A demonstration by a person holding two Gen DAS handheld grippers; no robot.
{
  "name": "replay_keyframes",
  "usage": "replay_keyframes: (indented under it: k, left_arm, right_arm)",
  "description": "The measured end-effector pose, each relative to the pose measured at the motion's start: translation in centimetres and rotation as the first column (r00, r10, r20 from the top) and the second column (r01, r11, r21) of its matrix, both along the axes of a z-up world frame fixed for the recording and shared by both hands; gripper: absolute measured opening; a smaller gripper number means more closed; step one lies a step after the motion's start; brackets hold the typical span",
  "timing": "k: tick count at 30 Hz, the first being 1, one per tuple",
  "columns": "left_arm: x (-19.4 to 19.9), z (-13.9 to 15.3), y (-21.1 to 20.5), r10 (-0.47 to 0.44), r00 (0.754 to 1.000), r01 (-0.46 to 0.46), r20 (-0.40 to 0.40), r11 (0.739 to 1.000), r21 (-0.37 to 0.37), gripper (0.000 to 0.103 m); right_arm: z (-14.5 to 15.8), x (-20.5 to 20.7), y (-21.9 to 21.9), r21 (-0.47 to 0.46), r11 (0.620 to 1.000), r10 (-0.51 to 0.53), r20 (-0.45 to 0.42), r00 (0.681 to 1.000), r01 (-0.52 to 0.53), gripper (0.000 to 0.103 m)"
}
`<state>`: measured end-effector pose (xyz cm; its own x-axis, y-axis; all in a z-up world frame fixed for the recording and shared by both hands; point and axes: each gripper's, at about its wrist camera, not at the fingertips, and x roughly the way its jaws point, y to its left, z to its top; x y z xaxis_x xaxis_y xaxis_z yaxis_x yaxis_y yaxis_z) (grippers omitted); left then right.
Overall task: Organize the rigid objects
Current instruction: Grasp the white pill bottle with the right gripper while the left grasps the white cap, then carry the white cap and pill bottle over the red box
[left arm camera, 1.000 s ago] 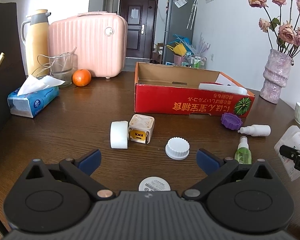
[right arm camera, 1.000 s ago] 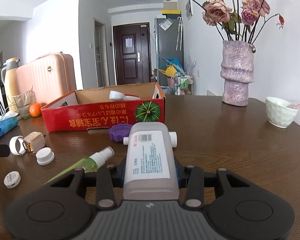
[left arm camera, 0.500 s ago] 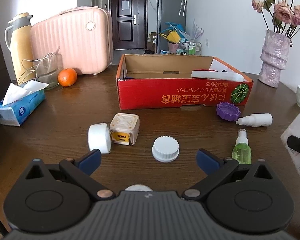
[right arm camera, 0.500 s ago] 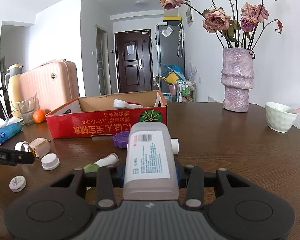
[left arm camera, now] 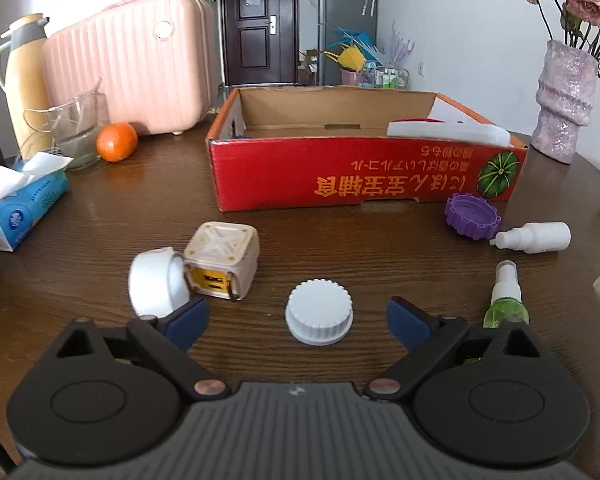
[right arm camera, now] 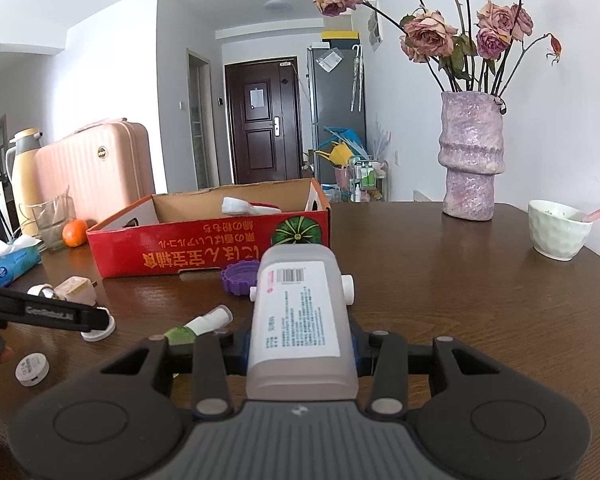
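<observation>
Left wrist view
Left tongs: stood wide apart, having just begun to narrow; nothing was pinched.
White ribbed cap: lay flat on the table, between the blue fingertips but touching neither.
Near neighbours: a white tape roll sat just beside the left fingertip, touching a beige cube charger.
Red box: stood toward the far edge of the table, open-topped, with a white item already inside at its right end.
Loose items on the right: purple lid, small white bottle, green spray bottle.
Risk: the left fingertip could catch the tape roll as the tongs closed, nudging roll and charger; a low, round cap could also slip out if pinched off-centre.

Right wrist view
Right tongs: clamped on a grey labelled bottle, which lay along the fingers and pointed at the box.
Left tongs from here: reached in from the left edge over the cap.
Bowl and vase: stood toward the far right edge, well apart from the work.
Risk: the bottle was gripped near its base, so it might tip or twist when carried to the box.
</observation>
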<state>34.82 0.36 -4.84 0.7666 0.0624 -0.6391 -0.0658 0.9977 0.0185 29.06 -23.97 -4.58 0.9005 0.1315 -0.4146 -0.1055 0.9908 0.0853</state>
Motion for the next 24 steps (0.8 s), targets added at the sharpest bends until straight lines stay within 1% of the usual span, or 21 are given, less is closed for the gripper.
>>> replay_keyframes:
  k: [2,5,7,8,12,13,15,19,24]
  left_arm:
    - [0.3,-0.2,-0.1,0.004,1.000,-0.004,0.000,1.000,0.001,0.096]
    - [0.7,-0.5,0.0,-0.002,1.000,0.002,-0.005,1.000,-0.010,0.090]
    - [1.0,-0.6,-0.1,-0.008,1.000,0.008,-0.009,1.000,-0.002,0.081]
    - [1.1,-0.8,-0.3,-0.016,1.000,0.016,-0.012,1.000,-0.001,0.078]
    - [1.4,-1.2,-0.4,-0.028,0.999,0.028,-0.017,1.000,-0.005,0.057]
    - [1.3,-1.1,-0.4,-0.031,0.999,0.031,-0.015,1.000,-0.007,0.049]
    - [1.2,-1.1,-0.3,-0.043,0.999,0.043,-0.010,0.999,-0.015,0.041]
    - [0.9,-1.0,-0.4,-0.053,0.999,0.053,-0.009,0.998,-0.021,0.041]
    - [0.4,-0.3,0.3,-0.036,0.999,0.037,0.019,0.999,-0.040,0.041]
  right_arm:
    - [0.0,0.1,0.0,-0.001,1.000,-0.002,-0.002,1.000,0.002,0.040]
    - [-0.1,0.1,0.0,-0.002,1.000,-0.006,-0.006,1.000,0.006,0.040]
    - [-0.2,0.2,-0.1,-0.002,1.000,-0.010,-0.008,1.000,0.009,0.040]
    - [-0.2,0.2,-0.1,-0.002,1.000,-0.010,-0.010,1.000,0.010,0.040]
    - [-0.2,0.3,0.0,-0.005,1.000,-0.012,-0.012,1.000,0.012,0.040]
    - [-0.3,0.4,0.0,-0.004,1.000,-0.012,-0.012,1.000,0.012,0.040]
    - [-0.2,0.4,0.0,-0.005,1.000,-0.013,-0.012,1.000,0.013,0.040]
    - [-0.2,0.3,-0.1,-0.006,1.000,-0.014,-0.010,1.000,0.014,0.040]
    - [-0.2,0.2,-0.1,-0.006,1.000,-0.018,-0.003,1.000,0.018,0.040]
